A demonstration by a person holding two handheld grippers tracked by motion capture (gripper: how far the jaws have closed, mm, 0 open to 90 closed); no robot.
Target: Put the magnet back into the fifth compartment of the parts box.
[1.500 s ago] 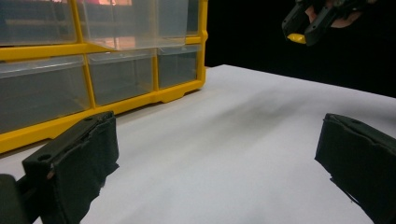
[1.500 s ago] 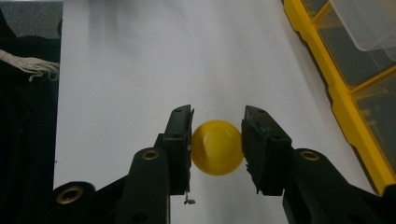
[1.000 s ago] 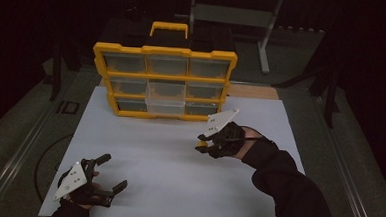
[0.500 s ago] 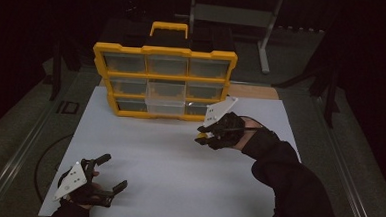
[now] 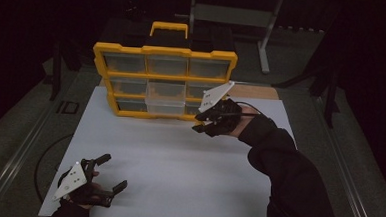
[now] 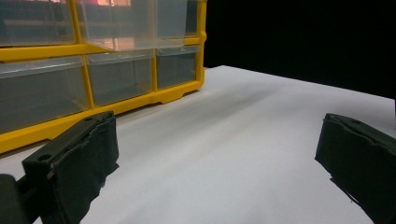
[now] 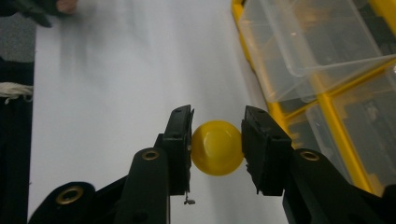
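A small yellow ball sat pinched between the two black jaws of the right gripper, carried clear of the white table top and not resting on anything. In the high view that right gripper hung near the far right part of the table, just in front of the lower right corner of the yellow drawer organizer, which stood along the far edge. One clear drawer in the organizer's middle column stood pulled out toward the person, and in the right gripper view it lay just beyond the ball. The left gripper rested near the near left corner of the table, its jaws spread wide with nothing between them, well apart from the organizer. Judging from this, the pick-up of the ball was done and the drawer was already open to receive it; what seemed left was carrying the ball over the open drawer, letting it go inside, and probably pushing the drawer shut.
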